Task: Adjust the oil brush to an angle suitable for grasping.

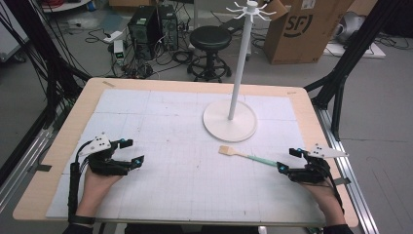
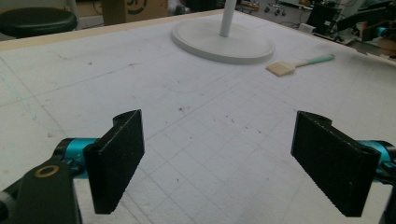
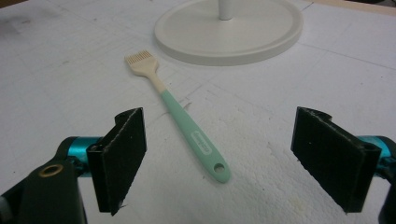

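A small brush (image 1: 246, 155) with a cream head and a mint-green handle lies flat on the white gridded mat (image 1: 185, 161), just in front of the white stand's round base (image 1: 230, 120). My right gripper (image 1: 289, 160) rests open at the handle's near end; in the right gripper view the brush (image 3: 187, 122) lies between and just beyond the spread jaws (image 3: 219, 163), touched by neither. My left gripper (image 1: 132, 151) sits open at the mat's left, nothing between its jaws (image 2: 219, 161). The brush (image 2: 299, 64) shows far off in the left gripper view.
A tall white stand (image 1: 241, 58) with hooks at its top rises from the round base at the mat's back right. The wooden table edge (image 1: 87, 105) frames the mat. A black stool (image 1: 210, 39), computers and a cardboard box (image 1: 304, 29) stand on the floor behind.
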Demonstrator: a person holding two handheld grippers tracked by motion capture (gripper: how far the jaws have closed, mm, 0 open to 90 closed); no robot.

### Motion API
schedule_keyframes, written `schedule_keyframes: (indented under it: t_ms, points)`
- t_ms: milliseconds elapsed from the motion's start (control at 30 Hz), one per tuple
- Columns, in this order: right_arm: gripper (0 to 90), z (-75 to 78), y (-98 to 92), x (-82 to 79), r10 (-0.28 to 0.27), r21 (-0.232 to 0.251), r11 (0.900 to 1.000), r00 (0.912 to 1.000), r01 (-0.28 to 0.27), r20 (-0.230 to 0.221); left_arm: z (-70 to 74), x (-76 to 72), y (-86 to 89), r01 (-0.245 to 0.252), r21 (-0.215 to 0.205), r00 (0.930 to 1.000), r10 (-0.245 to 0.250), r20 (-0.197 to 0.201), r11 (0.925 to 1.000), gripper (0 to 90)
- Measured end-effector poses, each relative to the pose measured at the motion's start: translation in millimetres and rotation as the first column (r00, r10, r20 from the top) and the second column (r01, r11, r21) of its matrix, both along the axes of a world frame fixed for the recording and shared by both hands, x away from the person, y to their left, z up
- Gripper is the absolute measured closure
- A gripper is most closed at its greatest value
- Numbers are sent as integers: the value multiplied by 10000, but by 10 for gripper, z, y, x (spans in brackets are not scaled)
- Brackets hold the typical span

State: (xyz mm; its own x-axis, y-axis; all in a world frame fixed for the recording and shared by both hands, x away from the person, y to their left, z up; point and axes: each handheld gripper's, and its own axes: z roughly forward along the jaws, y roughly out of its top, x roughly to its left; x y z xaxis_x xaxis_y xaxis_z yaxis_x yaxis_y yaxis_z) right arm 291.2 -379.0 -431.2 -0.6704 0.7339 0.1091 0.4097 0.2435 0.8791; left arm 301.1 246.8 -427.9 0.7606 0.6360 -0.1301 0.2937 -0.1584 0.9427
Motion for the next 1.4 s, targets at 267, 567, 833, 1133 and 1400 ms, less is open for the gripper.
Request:
schedule_keyframes:
  t_ms: [267,567,833,1133,1400]
  points:
    - [163,9,-38,5,3,52,10000,10000,-3,44,2,1,10,-12,-65,9999,13,161,10000,167]
    - [161,51,17,129,270,-90,9996,9996,-270,18,22,-16,33,2,-95,9997,0,251,10000,167]
    - [164,32,185,310,712,-511,9961,9974,-716,-107,15,-14,26,-16,-18,9996,17,265,10000,157]
    - [271,-15,422,476,1524,-685,9856,9878,-1543,-318,12,-15,25,20,95,9997,-22,261,10000,157]
    - [330,-8,571,522,1992,-863,9754,9788,-2027,-476,1,-11,10,89,132,9997,-92,211,9999,157]
